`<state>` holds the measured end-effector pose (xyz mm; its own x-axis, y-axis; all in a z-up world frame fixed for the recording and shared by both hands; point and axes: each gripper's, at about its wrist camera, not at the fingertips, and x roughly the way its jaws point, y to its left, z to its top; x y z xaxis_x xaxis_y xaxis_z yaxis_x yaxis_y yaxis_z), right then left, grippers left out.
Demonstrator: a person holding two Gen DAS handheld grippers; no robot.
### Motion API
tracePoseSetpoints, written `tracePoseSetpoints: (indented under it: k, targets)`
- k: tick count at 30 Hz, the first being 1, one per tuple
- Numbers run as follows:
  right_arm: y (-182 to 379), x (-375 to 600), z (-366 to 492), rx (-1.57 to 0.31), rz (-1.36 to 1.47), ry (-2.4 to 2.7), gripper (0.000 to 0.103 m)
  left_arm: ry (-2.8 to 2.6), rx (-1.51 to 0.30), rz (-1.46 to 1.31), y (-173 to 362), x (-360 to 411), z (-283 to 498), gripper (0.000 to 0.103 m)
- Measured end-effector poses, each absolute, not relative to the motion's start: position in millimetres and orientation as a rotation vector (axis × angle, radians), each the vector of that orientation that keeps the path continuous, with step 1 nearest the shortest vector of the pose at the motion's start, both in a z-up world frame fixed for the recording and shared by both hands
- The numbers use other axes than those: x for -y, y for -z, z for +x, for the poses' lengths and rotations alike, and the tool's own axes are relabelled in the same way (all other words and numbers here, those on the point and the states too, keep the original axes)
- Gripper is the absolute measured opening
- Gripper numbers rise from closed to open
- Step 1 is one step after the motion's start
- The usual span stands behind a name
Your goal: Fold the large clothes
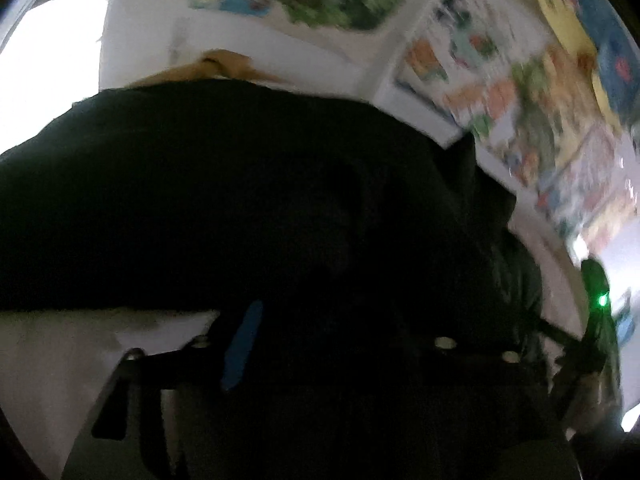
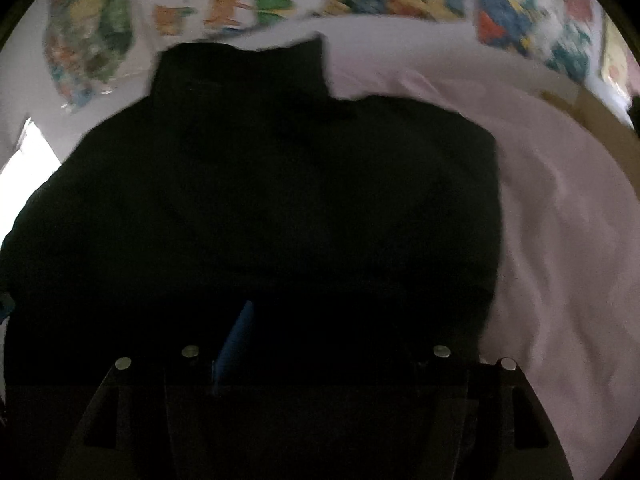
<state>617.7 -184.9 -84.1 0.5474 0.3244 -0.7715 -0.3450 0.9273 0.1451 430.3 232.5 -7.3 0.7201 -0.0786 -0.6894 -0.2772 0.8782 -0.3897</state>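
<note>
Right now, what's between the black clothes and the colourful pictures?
Only bare pale sheet lies between the black garment and the colourful pictures, seen in the right wrist view.

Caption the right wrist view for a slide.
Right gripper above a folded black garment lying on a pale pink sheet.

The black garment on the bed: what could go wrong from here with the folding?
1. The black garment fills both views and is very dark, so its edges and layers are hard to see; a hand-held gripper could catch the wrong layer.
2. The pale bedsheet under it is wrinkled and soft, so a pinch at the edge might take the sheet too.
3. A narrow part sticks out at the far side and may make the fold uneven.
</note>
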Motion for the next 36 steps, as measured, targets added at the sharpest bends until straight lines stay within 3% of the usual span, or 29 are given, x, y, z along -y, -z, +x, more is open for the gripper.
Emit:
tracePoseSetpoints:
  k: [6, 15, 28, 36]
  targets:
    - [62.3, 107.8, 594.8, -0.849, -0.157, -0.54, 0.075, -0.267, -0.676, -0.69, 0.6, -276.6, 384.3, 0.076]
    - [67.6, 4.5, 560.2, -0.789, -0.39, -0.622, 0.075, -0.591, -0.443, -0.978, 5.5, -341.8, 315.5, 0.077]
    - [83.2, -60.9, 578.2, -0.792, -0.36, -0.545, 0.075, -0.731, -0.262, -1.073, 35.3, -399.2, 257.2, 0.077]
    - [115.0, -73.2, 581.0, -0.756, -0.415, -0.497, 0.089, -0.723, -0.162, -1.13, 56.9, -413.6, 238.3, 0.074]
